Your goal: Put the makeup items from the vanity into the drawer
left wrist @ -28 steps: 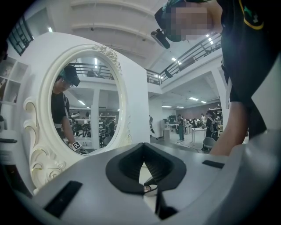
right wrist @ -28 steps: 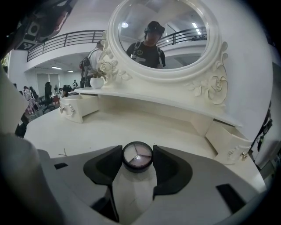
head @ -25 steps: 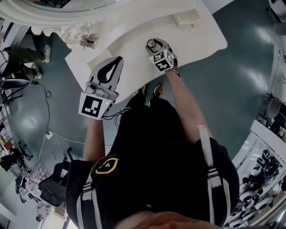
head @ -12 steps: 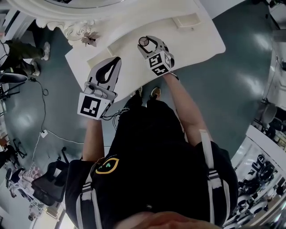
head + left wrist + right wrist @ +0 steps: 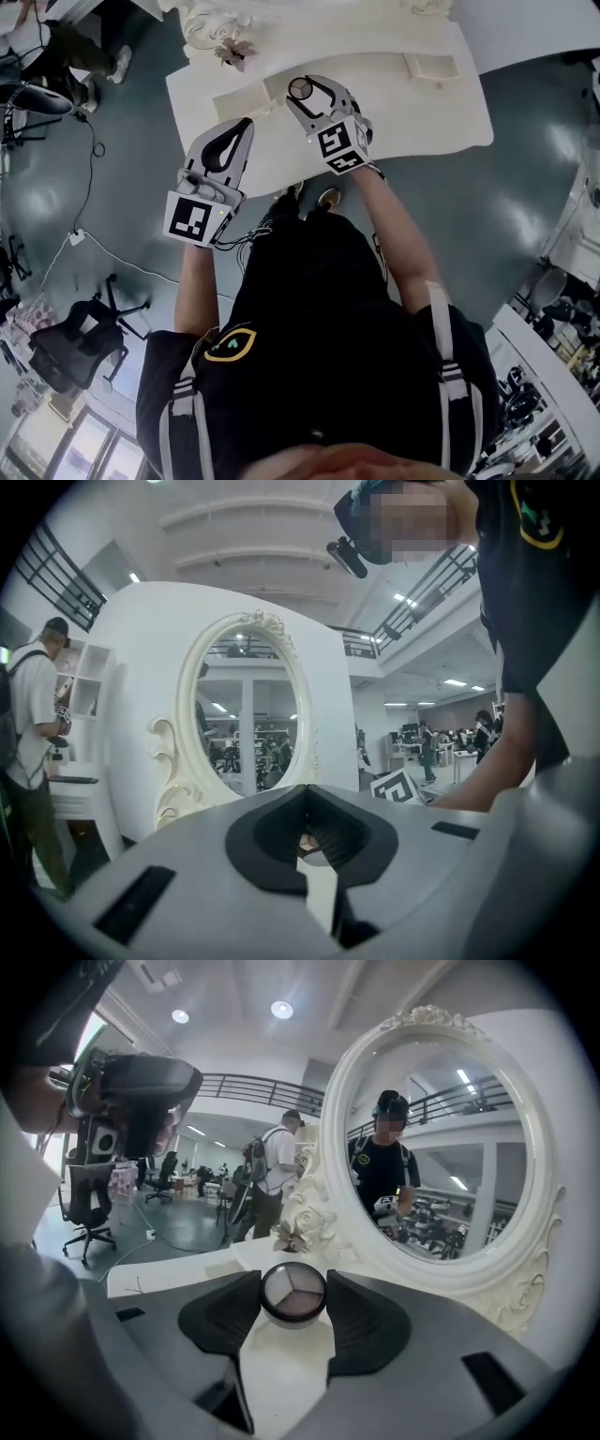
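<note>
A round eyeshadow compact (image 5: pixel 293 1291) with three shades under a clear lid sits between the dark pads of my right gripper (image 5: pixel 293 1299), which is shut on it. In the head view the compact (image 5: pixel 302 88) hangs over the white vanity top (image 5: pixel 403 112), near its left part. My left gripper (image 5: pixel 247 123) hovers over the vanity's near left edge, a little left of the right one. Its tips meet and nothing shows held in the left gripper view (image 5: pixel 305 799).
An ornate oval mirror (image 5: pixel 441 1138) stands at the back of the vanity, with a dried flower ornament (image 5: pixel 232 52) at its left foot. A low raised strip (image 5: pixel 246 97) lies beyond the left gripper. A person (image 5: pixel 28 742) stands left; an office chair (image 5: pixel 75 347) and cable sit on the floor.
The right gripper has carried the compact a little left and farther from me over the vanity. The head view has swung, so the vanity now sits more to the right. The left gripper held still.
</note>
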### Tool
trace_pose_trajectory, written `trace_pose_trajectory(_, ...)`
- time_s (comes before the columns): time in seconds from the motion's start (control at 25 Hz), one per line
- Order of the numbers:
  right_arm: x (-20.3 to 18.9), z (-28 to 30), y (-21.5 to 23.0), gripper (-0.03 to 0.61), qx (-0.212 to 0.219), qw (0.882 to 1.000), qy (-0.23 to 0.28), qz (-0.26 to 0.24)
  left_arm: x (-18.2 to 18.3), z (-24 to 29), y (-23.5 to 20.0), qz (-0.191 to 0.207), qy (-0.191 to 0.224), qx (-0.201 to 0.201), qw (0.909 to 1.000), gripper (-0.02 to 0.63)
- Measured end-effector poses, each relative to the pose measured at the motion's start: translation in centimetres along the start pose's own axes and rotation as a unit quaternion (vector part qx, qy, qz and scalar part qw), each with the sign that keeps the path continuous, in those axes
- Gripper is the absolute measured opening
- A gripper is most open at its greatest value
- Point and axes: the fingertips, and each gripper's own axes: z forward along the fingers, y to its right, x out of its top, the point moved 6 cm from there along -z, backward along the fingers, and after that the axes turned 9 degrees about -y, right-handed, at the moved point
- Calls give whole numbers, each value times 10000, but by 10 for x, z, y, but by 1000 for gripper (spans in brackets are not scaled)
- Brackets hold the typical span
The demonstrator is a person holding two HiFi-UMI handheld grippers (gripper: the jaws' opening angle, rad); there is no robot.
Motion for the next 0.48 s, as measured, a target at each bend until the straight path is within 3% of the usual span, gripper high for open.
trace_pose_trajectory(0.28,40,46,-56,239,750,9963,158,-396,-15,-46,-21,-137,-73,665,9977,18)
trace_pose_trajectory(0.48,40,86,-84,239,1078,9930,-237,-419,-23,-73,-36,-245,-110,930,9953,18)
